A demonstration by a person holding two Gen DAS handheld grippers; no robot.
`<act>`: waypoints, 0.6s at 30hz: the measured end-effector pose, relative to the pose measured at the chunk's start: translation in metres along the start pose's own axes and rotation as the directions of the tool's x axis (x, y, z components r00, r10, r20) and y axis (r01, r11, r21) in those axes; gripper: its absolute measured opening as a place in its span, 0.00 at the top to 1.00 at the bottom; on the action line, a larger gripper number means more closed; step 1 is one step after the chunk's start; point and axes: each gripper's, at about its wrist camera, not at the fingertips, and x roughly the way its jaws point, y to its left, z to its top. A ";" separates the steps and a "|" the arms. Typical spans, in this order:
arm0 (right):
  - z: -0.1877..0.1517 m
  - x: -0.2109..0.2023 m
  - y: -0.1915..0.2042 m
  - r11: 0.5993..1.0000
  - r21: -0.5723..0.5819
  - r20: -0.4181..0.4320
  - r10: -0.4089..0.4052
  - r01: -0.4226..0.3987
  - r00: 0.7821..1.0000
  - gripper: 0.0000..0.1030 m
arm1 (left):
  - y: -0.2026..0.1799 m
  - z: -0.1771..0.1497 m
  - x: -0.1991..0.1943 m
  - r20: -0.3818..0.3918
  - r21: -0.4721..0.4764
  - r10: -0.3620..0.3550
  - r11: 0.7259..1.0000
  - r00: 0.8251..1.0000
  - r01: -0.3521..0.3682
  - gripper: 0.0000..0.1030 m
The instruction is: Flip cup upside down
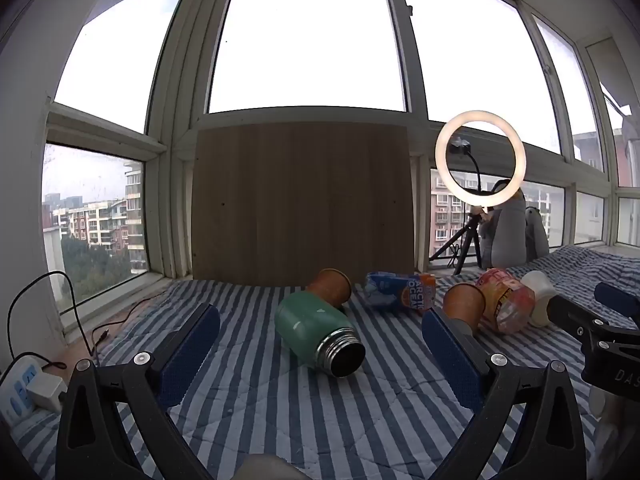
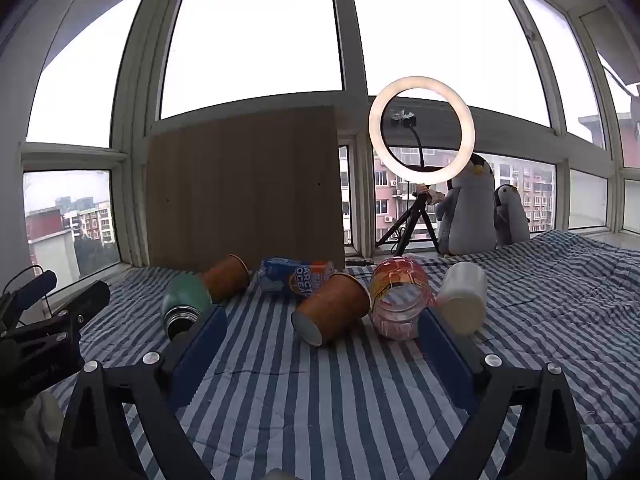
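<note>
Two orange paper cups lie on their sides on the striped bedcover. One (image 2: 332,312) lies in front of my right gripper (image 2: 322,350), its base toward me; it also shows in the left wrist view (image 1: 464,306). The other (image 1: 330,286) lies behind a green flask (image 1: 318,330), which lies mouth toward my left gripper (image 1: 320,354). A white cup (image 2: 462,298) lies on its side at the right. Both grippers are open and empty, short of the objects.
A blue Arctic Ocean can (image 2: 296,278) and a pink patterned jar (image 2: 400,302) lie among the cups. A wooden board (image 1: 302,200) leans on the window. A ring light (image 2: 422,130) on a tripod and plush penguins (image 2: 468,208) stand at the back right. A power strip (image 1: 24,394) lies at the left.
</note>
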 end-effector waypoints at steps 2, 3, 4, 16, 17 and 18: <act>0.000 0.001 0.000 1.000 -0.011 -0.016 -0.003 0.003 1.000 0.08 | 0.000 0.000 0.000 -0.004 -0.002 0.000 1.000 1.000 0.000 0.00; 0.000 0.001 0.000 1.000 -0.009 -0.012 -0.002 0.002 1.000 0.08 | 0.000 0.000 0.000 -0.004 -0.002 0.000 1.000 1.000 0.000 0.00; 0.000 0.000 0.000 1.000 -0.007 -0.010 -0.001 0.001 1.000 0.08 | 0.000 0.000 0.000 -0.006 -0.005 -0.001 1.000 1.000 0.001 0.01; 0.001 0.004 0.000 1.000 -0.004 -0.010 -0.001 0.001 1.000 0.08 | 0.000 0.000 0.000 -0.009 -0.006 -0.001 1.000 1.000 0.001 0.00; 0.000 0.003 0.000 1.000 -0.003 -0.006 -0.001 0.001 1.000 0.08 | 0.000 0.000 0.000 -0.009 -0.006 0.000 1.000 1.000 0.000 0.00; 0.000 0.003 0.000 1.000 -0.003 -0.007 -0.001 0.001 1.000 0.08 | 0.000 0.000 0.000 -0.009 -0.007 -0.001 1.000 1.000 0.001 0.00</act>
